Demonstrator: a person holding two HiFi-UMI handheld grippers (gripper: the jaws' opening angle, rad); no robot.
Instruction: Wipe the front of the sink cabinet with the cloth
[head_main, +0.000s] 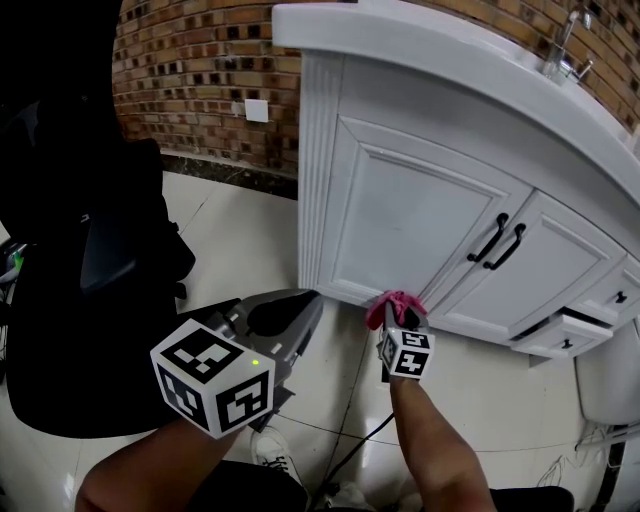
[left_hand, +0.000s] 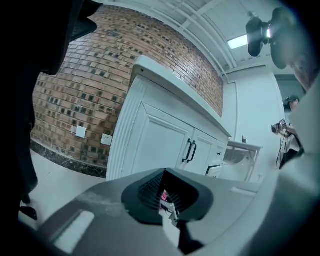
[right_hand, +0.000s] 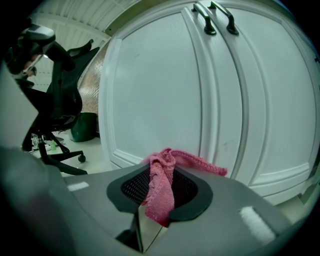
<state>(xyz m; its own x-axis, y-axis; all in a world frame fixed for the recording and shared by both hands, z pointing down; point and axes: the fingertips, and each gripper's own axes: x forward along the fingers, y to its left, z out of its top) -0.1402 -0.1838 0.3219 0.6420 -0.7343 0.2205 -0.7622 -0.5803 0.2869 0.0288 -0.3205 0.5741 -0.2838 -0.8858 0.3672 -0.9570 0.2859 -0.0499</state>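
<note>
Pink cloth (head_main: 393, 302) pinched in our right gripper (head_main: 403, 322), low by the cabinet (head_main: 400, 210); left gripper (head_main: 295, 315) closed, empty. Next we press and sweep.

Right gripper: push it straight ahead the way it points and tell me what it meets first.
Probably the white cabinet door, low on its panel. The pink cloth clamped in the right gripper sticks out ahead, so it would touch first; the gap is unclear.

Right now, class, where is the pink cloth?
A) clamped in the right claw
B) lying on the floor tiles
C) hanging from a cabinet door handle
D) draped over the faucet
A: the pink cloth is pinched in the right claw, close to the front of the white sink cabinet.
</note>
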